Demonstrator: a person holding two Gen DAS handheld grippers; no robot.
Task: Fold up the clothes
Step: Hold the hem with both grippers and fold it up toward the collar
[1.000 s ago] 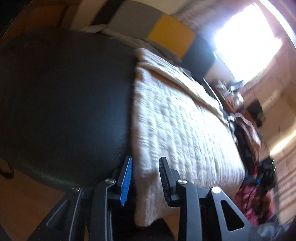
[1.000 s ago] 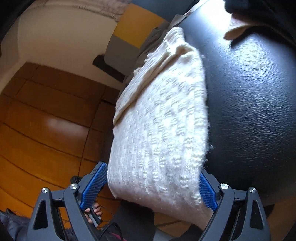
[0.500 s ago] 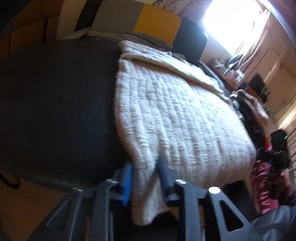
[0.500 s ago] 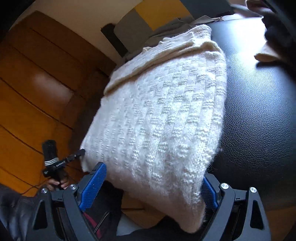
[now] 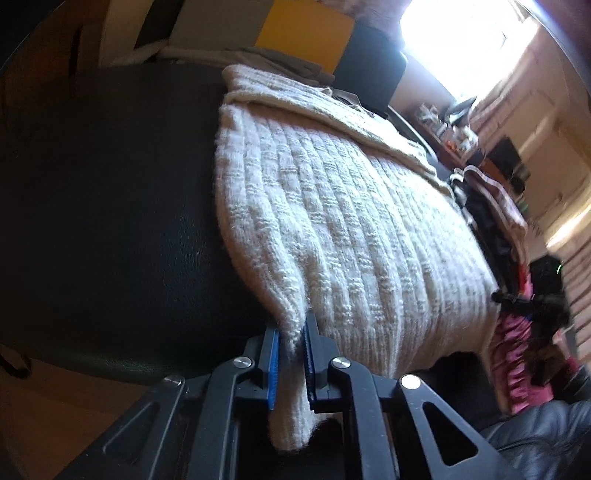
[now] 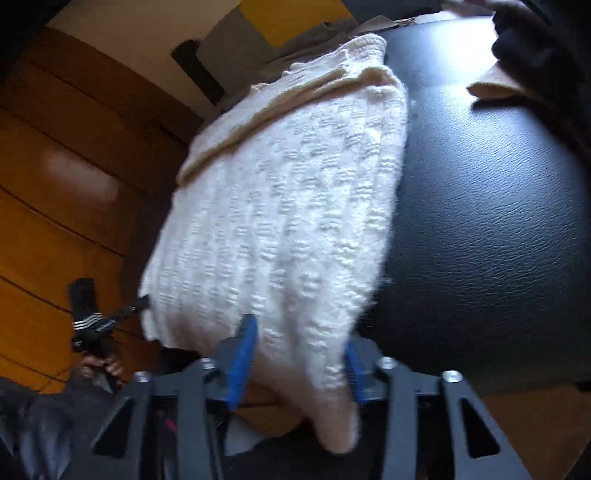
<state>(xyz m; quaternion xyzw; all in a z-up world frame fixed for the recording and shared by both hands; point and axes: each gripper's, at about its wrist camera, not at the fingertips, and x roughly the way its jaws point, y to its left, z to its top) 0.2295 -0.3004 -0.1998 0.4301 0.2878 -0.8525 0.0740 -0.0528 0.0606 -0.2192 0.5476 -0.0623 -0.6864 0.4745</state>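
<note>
A cream knitted sweater [image 5: 351, 221], folded, lies on a black leather surface [image 5: 110, 203], and its near edge hangs over the front. My left gripper [image 5: 291, 332] is shut on the sweater's near left corner, with a flap of knit hanging down between the blue pads. In the right wrist view the sweater [image 6: 280, 206] fills the middle, beside the bare leather surface [image 6: 480, 221]. My right gripper [image 6: 299, 343] has its jaws pressed in on the bunched near right corner, which droops below them.
Grey and yellow cushions [image 5: 303, 29] sit behind the sweater. A pile of clothes [image 5: 491, 206] and pink cloth [image 5: 517, 354] lie to the right. A wooden floor [image 6: 55, 221] is on the left, where a person's hand [image 6: 99, 365] shows. A beige piece [image 6: 498, 81] lies far right.
Both grippers moved in onto the sweater's near edge. The left jaws closed on the left corner; the right jaws narrowed from wide open to pinching the right corner.
</note>
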